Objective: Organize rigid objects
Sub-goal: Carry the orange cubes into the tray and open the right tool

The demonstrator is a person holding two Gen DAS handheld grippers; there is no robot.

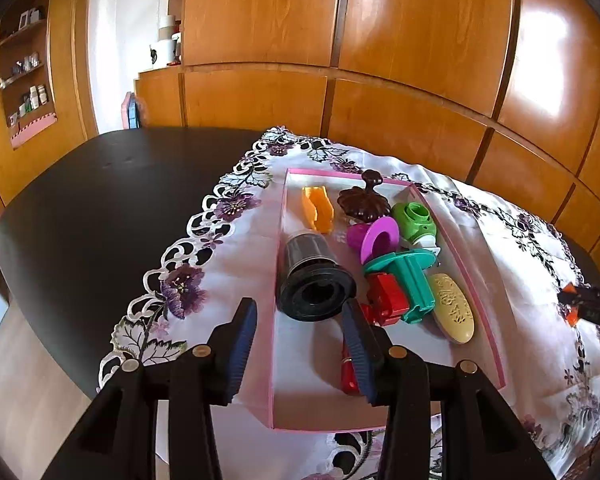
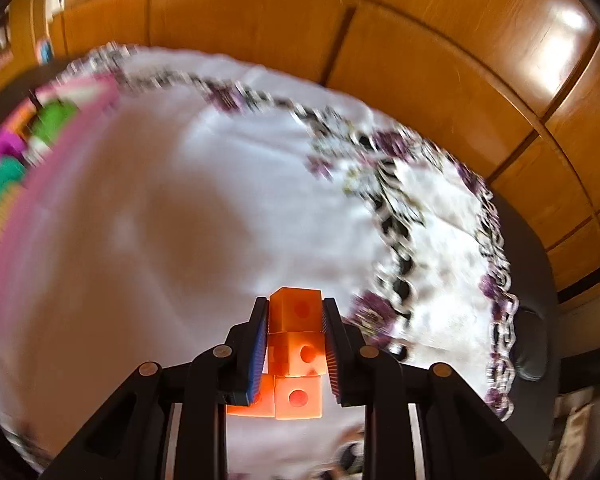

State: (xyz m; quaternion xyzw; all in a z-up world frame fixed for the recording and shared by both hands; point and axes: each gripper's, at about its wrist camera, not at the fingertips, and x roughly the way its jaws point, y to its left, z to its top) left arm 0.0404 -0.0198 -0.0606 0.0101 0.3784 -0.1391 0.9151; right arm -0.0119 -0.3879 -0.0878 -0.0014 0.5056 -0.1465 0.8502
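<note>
Meanwhile, left gripper (image 1: 300, 336) spread over pink tray (image 1: 482, 280); right gripper (image 2: 296, 344) pinching orange cubes (image 2: 296, 356), surroundings blurred.

Cabinet doors (image 1: 420, 40): glossy varnished wood. Tablecloth (image 1: 228, 256): white cloth, satin sheen, embroidered cutwork edge. Table (image 1: 100, 200): dark, matt. Tray (image 1: 476, 280): pink, probably cardboard. Orange blocks (image 2: 296, 344): smooth plastic. Gripper pads (image 1: 244, 344): ribbed blue rubber.
</note>
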